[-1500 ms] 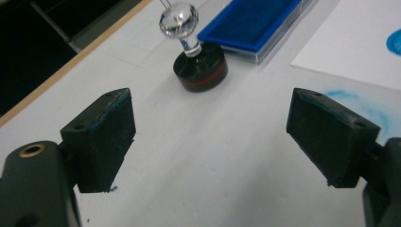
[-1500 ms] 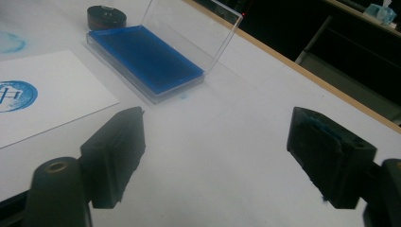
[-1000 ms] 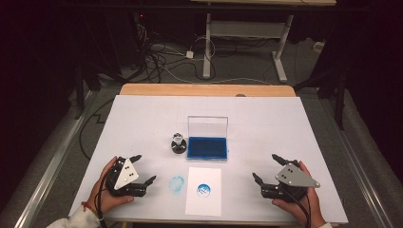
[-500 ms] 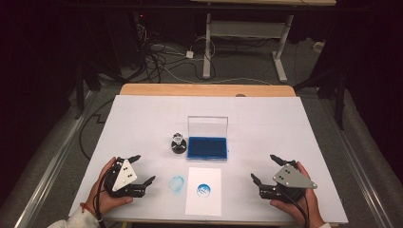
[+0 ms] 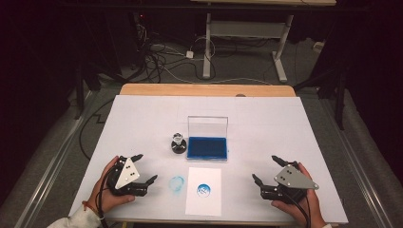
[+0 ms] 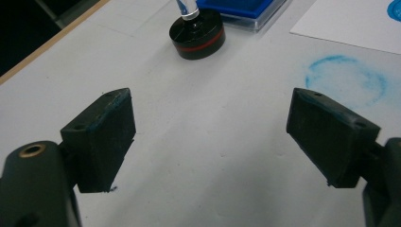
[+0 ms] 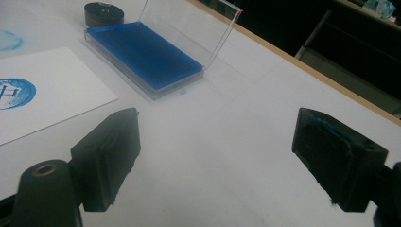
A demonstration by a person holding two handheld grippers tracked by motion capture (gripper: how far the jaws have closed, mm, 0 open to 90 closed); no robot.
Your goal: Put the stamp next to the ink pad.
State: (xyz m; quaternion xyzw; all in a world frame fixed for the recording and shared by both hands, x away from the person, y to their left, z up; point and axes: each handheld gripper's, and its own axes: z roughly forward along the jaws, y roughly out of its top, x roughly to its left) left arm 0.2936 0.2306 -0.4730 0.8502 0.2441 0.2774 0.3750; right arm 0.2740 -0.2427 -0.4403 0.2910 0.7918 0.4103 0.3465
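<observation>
The stamp (image 5: pixel 178 143) stands upright just left of the ink pad (image 5: pixel 207 147), ahead and slightly right of the left gripper (image 5: pixel 142 168), which is nearer and empty, jaws spread wide. The right gripper (image 5: pixel 266 171) (also agape, empty) sits well right of the pad. Bare table (image 5: pixel 142 118) lies between; the paper (image 5: pixel 204 190) lies just below the pad.

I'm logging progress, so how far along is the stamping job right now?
One round blue stamp print already sits on the white paper sheet, and a blue ring smudge marks the table. The black round stamp stands beside the open blue ink pad. Left gripper and right gripper are open, holding nothing. Stamping looks done; perhaps closing the clear lid remains.
</observation>
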